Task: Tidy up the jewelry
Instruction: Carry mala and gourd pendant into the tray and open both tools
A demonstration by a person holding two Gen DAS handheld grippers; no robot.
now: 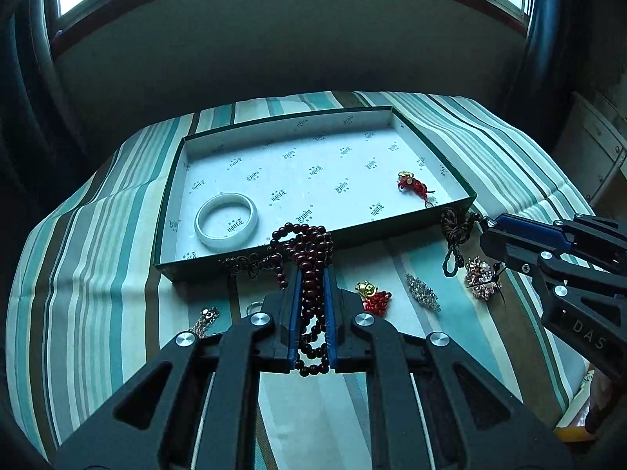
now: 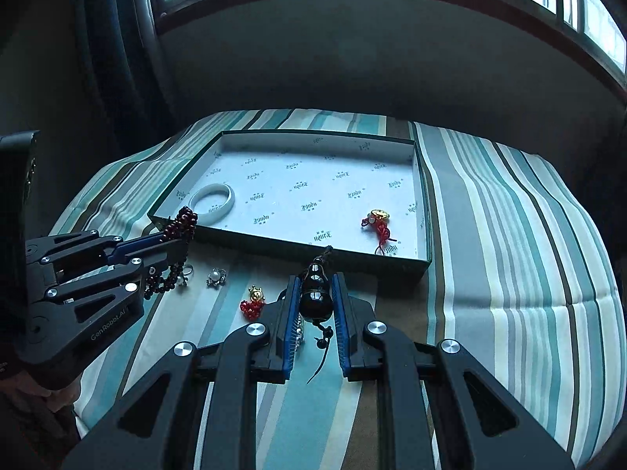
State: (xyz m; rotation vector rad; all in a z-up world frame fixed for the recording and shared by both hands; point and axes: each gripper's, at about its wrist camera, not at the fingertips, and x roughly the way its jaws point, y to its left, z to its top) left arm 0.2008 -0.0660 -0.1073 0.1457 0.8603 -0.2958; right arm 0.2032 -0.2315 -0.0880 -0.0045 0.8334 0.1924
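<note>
My left gripper (image 1: 312, 274) is shut on a dark red bead bracelet (image 1: 309, 246), held just in front of the near wall of the green box (image 1: 250, 264). It also shows in the right wrist view (image 2: 172, 235). My right gripper (image 2: 316, 282) is shut on a black gourd pendant (image 2: 315, 291) with a dark cord (image 1: 456, 235), near the box's front right corner. Inside the box lie a white bangle (image 1: 226, 220) and a red cord charm with a gold piece (image 1: 414, 186).
On the striped cloth (image 1: 98, 274) in front of the box lie a gold and red charm (image 1: 372, 293), a crystal brooch (image 1: 423, 291), a pink floral brooch (image 1: 480, 278), a ring (image 1: 254, 307) and a pearl brooch (image 2: 216, 276). Wall and windows stand behind.
</note>
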